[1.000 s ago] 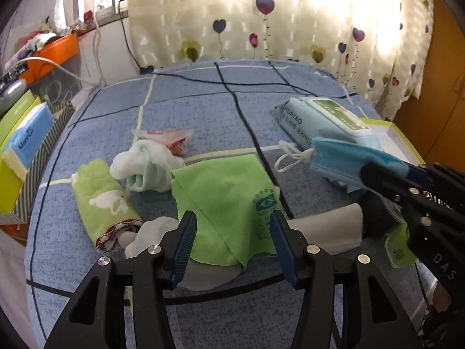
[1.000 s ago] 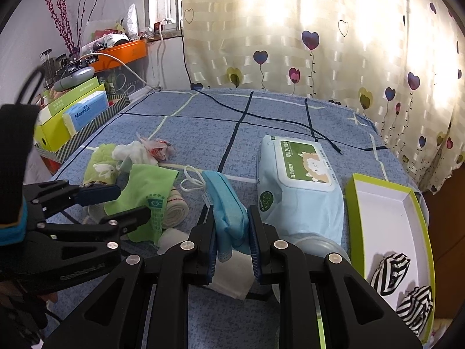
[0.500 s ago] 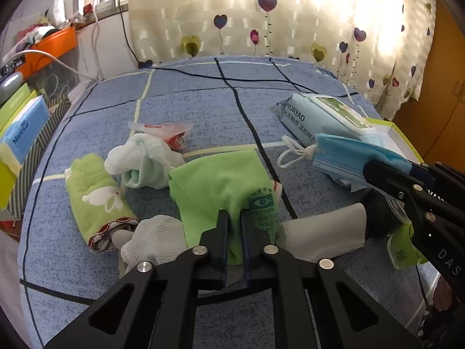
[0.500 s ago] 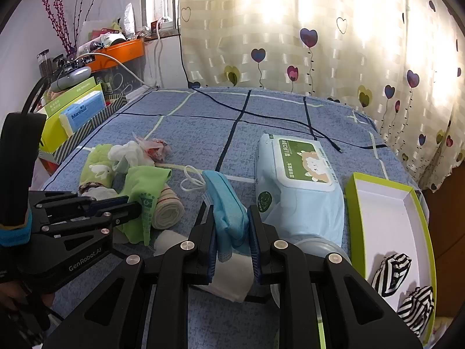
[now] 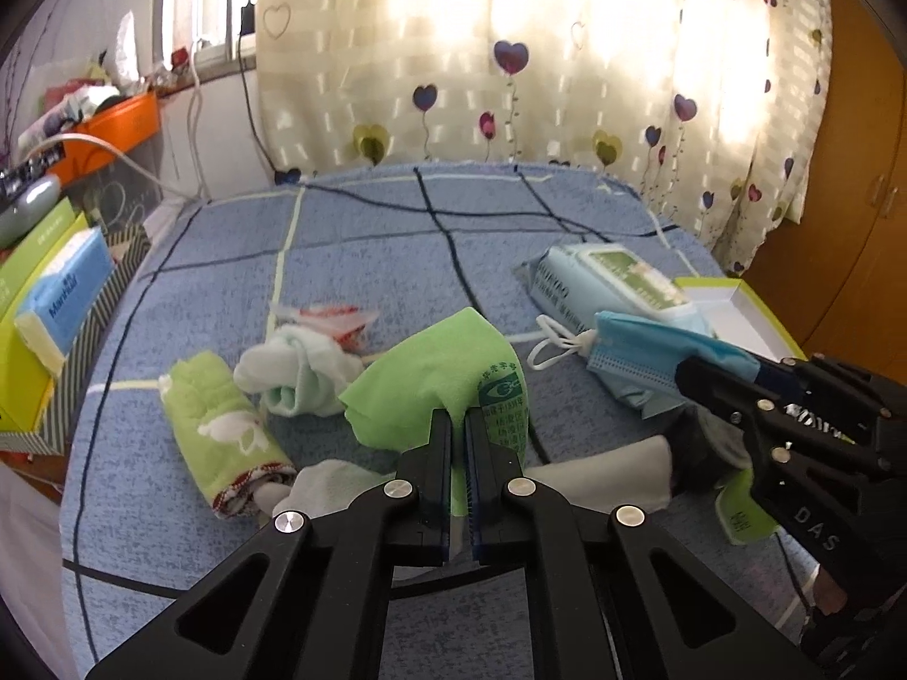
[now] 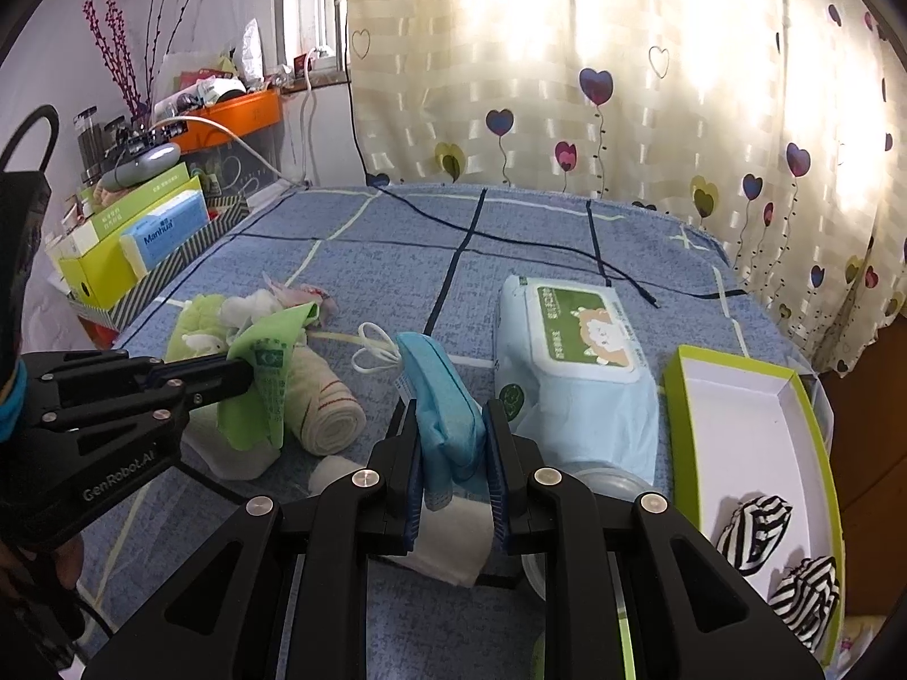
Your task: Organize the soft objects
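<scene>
Lifting green cloth [image 5: 436, 379] clear of pile near bed's left edge, left gripper [image 5: 458, 430] clamped on fold. Right gripper [image 6: 453, 442] pinching blue mask [image 6: 439, 396] mid-bed. Best raised slowly, cloth's hem freed from towel roll [image 6: 326, 405], then carried toward box [image 6: 674, 396] at right edge.

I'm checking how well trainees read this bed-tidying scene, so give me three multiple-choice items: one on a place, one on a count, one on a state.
1. Where do the striped socks lie?
A. in the green-rimmed box
B. on the wipes pack
C. on the orange shelf

2. How many striped socks are in the box?
A. one
B. two
C. four

3. What does the left gripper hold?
A. nothing, jaws wide
B. a rolled bandage
C. the green cloth

Key: 1 A, they sit at the box's near end. 2 B, two striped bundles show. 3 C, its jaws are shut on the cloth, which hangs clear of the bed.
</scene>
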